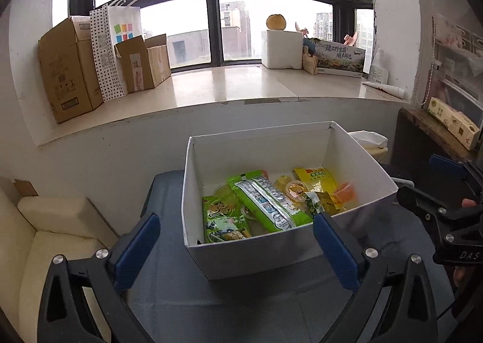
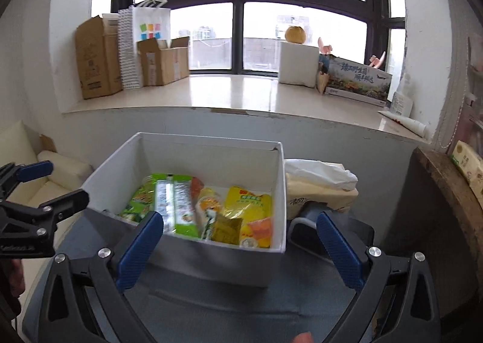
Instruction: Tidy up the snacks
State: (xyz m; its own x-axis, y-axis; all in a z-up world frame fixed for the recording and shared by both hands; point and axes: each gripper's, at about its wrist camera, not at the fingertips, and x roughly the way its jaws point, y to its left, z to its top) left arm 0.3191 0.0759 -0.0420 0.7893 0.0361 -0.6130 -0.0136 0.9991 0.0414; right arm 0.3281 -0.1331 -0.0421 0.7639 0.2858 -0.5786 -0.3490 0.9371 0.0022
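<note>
A white box stands on a grey-blue cloth surface and holds several snacks: a long green packet, a green seaweed packet, a yellow packet and jelly cups. The box also shows in the right wrist view with the same green packet and yellow packet. My left gripper is open and empty in front of the box. My right gripper is open and empty, just short of the box's near wall.
A tissue pack sits right of the box. A cream sofa is at the left. The windowsill behind carries cardboard boxes, a paper bag and a white foam box. A wooden shelf stands right.
</note>
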